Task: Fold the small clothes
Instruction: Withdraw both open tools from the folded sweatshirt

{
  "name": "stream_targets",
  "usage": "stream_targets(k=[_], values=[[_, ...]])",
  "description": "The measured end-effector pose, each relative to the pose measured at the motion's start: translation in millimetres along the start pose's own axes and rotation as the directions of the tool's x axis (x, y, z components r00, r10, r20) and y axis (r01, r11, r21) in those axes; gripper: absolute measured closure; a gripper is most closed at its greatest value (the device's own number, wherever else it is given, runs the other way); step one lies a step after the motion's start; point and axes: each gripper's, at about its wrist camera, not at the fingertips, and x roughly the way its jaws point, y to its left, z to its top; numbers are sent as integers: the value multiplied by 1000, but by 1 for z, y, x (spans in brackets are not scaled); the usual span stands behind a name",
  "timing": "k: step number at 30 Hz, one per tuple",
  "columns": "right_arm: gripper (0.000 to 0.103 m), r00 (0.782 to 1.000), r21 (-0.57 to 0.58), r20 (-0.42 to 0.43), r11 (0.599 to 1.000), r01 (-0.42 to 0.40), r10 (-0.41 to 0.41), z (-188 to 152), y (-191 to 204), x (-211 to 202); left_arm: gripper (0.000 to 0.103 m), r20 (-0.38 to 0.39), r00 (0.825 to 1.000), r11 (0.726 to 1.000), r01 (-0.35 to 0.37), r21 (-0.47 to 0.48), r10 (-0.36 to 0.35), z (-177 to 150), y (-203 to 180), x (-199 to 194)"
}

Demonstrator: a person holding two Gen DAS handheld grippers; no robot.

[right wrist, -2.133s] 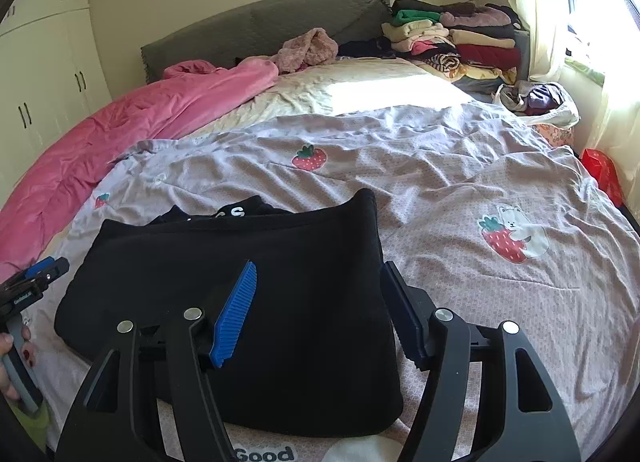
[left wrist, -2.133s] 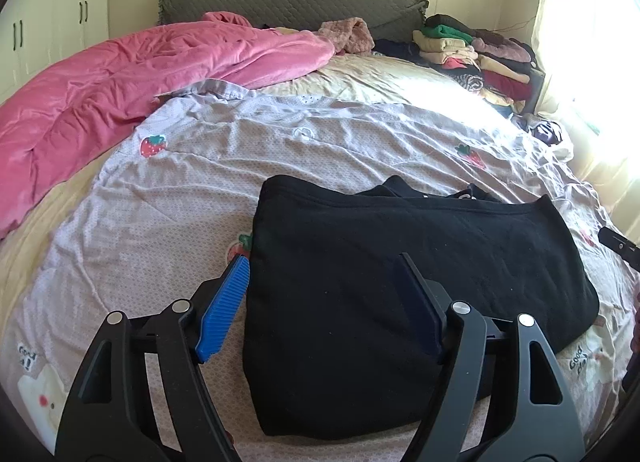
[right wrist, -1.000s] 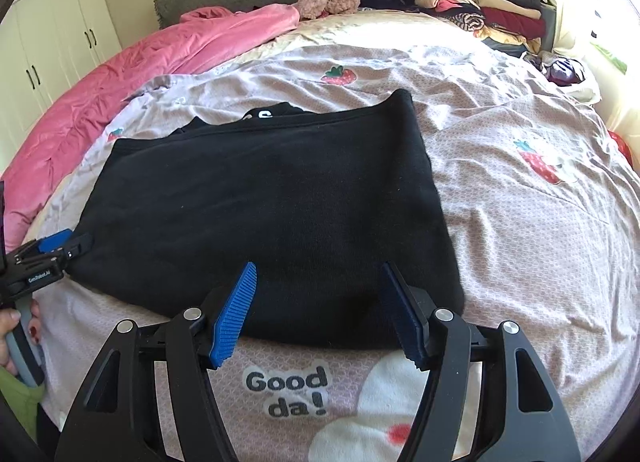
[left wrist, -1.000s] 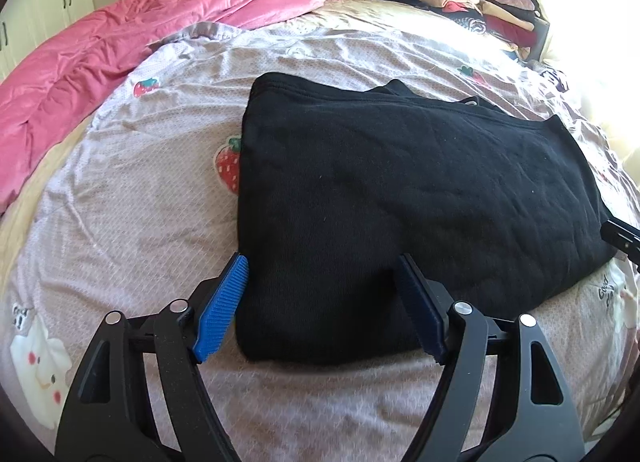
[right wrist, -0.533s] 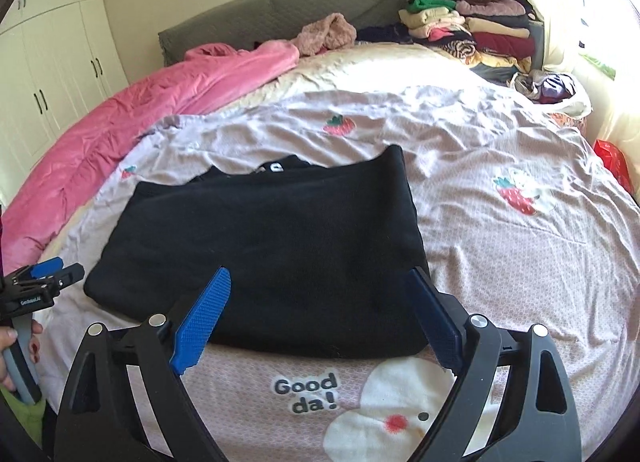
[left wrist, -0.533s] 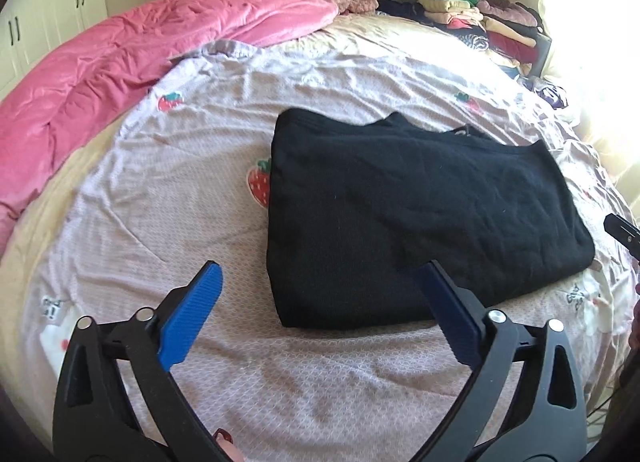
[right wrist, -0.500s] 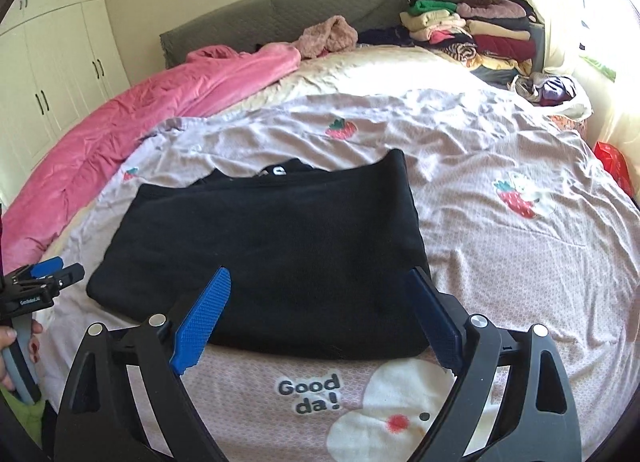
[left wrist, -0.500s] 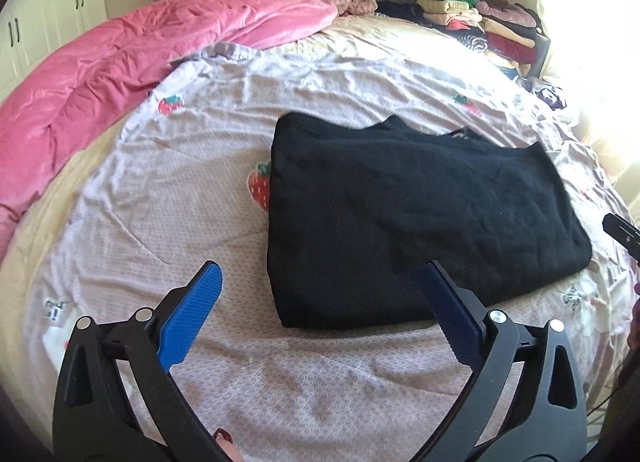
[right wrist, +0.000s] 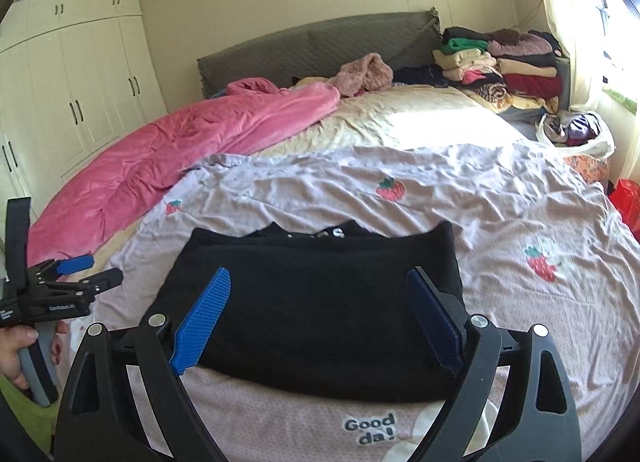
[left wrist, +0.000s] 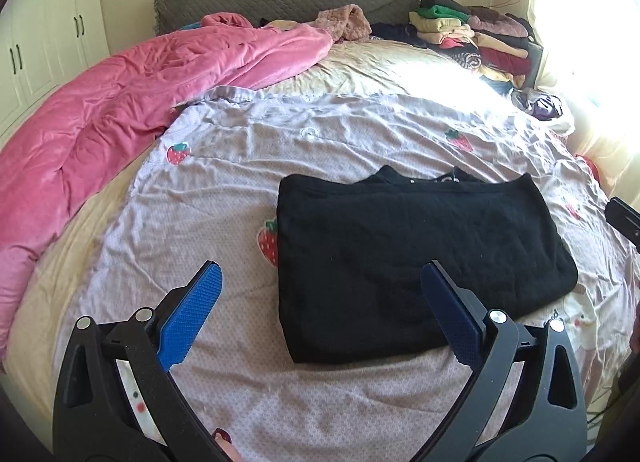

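Both grippers, left (left wrist: 320, 314) and right (right wrist: 318, 316), are held wide open with nothing gripped. One black top (left wrist: 412, 262) is laid folded on the bed (left wrist: 200, 197) ahead of the fingers, likely let go so it stays flat.

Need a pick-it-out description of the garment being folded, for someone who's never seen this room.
Start at the bed, then the lilac strawberry-print sheet across its near half. The black garment lies flat on it, folded into a rectangle, white lettering peeking at its far edge. It is the only dark item there; the pink quilt lies bunched along the left.
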Motion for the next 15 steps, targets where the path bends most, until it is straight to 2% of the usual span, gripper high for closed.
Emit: stream_targets(k=[6, 15], values=[[14, 999, -22, -3, 999, -42, 41, 6, 23, 11, 10, -6, 1000, 1000, -18, 11, 18, 11, 11, 12], [14, 989, -95, -79, 987, -133, 125, -2, 74, 50, 10, -22, 999, 999, -42, 3, 42, 29, 34, 35]])
